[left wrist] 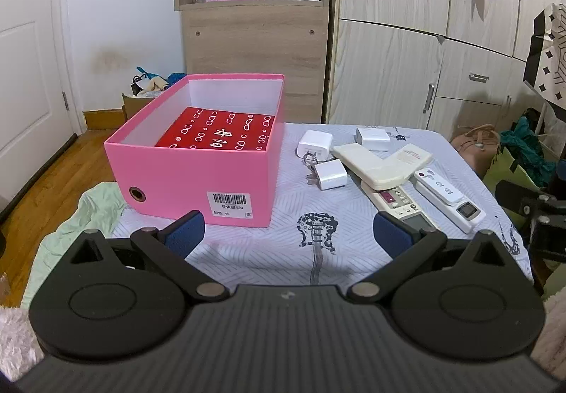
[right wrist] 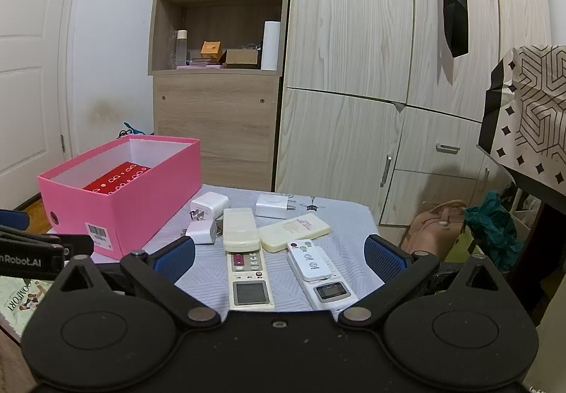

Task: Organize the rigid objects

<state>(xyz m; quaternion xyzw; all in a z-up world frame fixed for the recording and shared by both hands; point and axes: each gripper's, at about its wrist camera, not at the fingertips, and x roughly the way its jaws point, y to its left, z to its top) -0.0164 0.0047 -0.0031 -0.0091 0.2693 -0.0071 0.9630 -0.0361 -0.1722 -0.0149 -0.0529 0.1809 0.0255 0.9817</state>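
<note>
Barely begun, I judge: remotes [right wrist: 247,262] and chargers [right wrist: 208,207] lie right of the box [left wrist: 198,177]; both grippers' jaws apart, empty.

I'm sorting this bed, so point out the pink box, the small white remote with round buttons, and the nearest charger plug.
pink box [left wrist: 198,177], left wrist view, front wall.
small white remote [right wrist: 309,258], right wrist view, button face.
nearest charger plug [left wrist: 332,173], left wrist view, top face.

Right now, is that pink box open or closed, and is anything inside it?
Open: the pink box has no lid on, and its white inner walls show. A red patterned item lies flat on its bottom.
</note>
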